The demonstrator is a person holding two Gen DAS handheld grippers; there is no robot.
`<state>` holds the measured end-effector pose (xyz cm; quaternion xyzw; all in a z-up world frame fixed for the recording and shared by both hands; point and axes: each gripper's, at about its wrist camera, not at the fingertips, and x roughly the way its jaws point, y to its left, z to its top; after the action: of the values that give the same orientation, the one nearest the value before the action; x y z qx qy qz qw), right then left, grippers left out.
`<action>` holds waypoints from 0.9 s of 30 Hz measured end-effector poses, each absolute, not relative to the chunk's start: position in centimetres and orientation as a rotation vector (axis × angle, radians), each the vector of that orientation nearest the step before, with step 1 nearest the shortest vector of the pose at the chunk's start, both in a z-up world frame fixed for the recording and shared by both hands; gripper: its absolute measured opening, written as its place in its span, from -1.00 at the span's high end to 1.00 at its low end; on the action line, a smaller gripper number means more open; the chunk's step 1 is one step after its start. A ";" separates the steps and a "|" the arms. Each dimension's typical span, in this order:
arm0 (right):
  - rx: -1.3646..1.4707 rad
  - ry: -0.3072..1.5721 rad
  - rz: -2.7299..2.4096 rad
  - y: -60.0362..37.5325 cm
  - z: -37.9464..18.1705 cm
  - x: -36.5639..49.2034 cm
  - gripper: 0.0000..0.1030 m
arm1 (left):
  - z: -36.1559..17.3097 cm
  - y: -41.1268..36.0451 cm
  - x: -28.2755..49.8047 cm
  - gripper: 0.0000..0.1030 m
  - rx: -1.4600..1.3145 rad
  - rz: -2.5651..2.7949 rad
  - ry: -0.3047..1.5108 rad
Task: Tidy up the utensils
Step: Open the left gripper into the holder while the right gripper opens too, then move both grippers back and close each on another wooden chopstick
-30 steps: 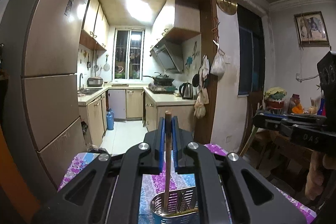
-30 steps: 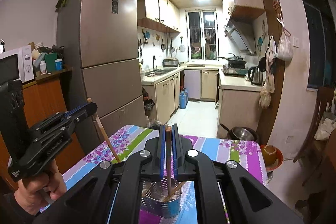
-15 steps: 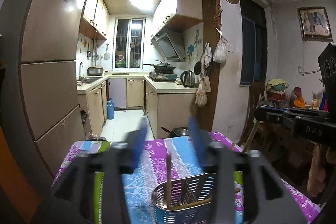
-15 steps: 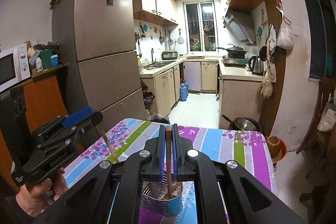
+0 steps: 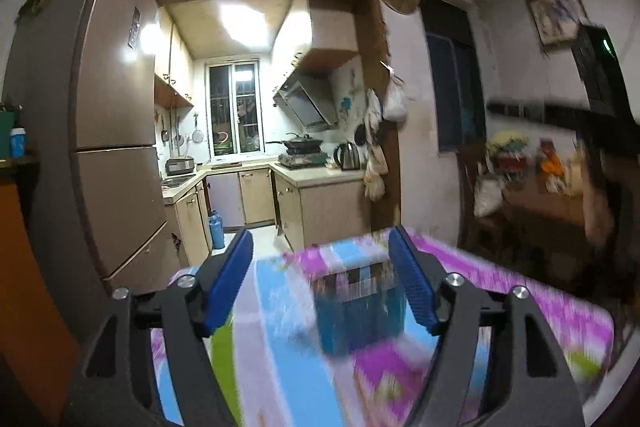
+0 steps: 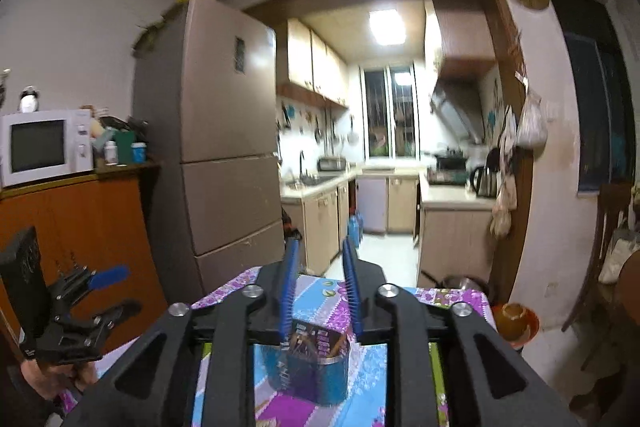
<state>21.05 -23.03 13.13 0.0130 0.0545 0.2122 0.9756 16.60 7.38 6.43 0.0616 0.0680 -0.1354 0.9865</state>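
The metal mesh utensil holder (image 5: 360, 311) stands on the flowered tablecloth (image 5: 276, 367); it is blurred in the left wrist view and also shows in the right wrist view (image 6: 312, 363) with chopsticks inside. My left gripper (image 5: 320, 287) is wide open and empty, above and before the holder. My right gripper (image 6: 320, 287) is partly open and empty just above the holder. The left gripper also shows at the left of the right wrist view (image 6: 104, 291), open.
A tall fridge (image 6: 224, 155) and a wooden cabinet with a microwave (image 6: 44, 143) stand to the left. The kitchen doorway lies ahead. An orange bowl (image 6: 516, 319) sits past the table's right edge. A cluttered side table (image 5: 536, 183) is at the right.
Both grippers let go of their chopsticks, which now rest in the holder. The left opened first and drew back to the left; the right has just opened.
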 end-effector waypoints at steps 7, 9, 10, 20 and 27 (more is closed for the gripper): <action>-0.006 0.107 0.405 -25.2 5.1 10.6 0.40 | -3.0 14.6 10.8 -0.34 0.057 -0.160 0.357; -0.022 0.129 0.390 -25.0 2.6 8.8 0.41 | -5.4 15.3 9.6 -0.33 0.010 -0.167 0.412; -0.023 0.147 0.382 -25.0 1.2 7.9 0.41 | -6.4 14.8 9.1 -0.33 0.012 -0.187 0.435; 0.062 0.324 0.346 -24.1 -7.3 4.3 0.41 | -12.3 7.7 9.4 -0.04 0.151 -0.326 0.487; 0.068 0.329 0.297 -25.0 -8.8 3.3 0.41 | -14.7 7.2 9.7 0.33 0.148 -0.331 0.510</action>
<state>3.33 -24.97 -8.82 0.0338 0.1631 0.1474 0.9749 9.66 7.23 -14.73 0.0726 0.2510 -0.1626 0.9515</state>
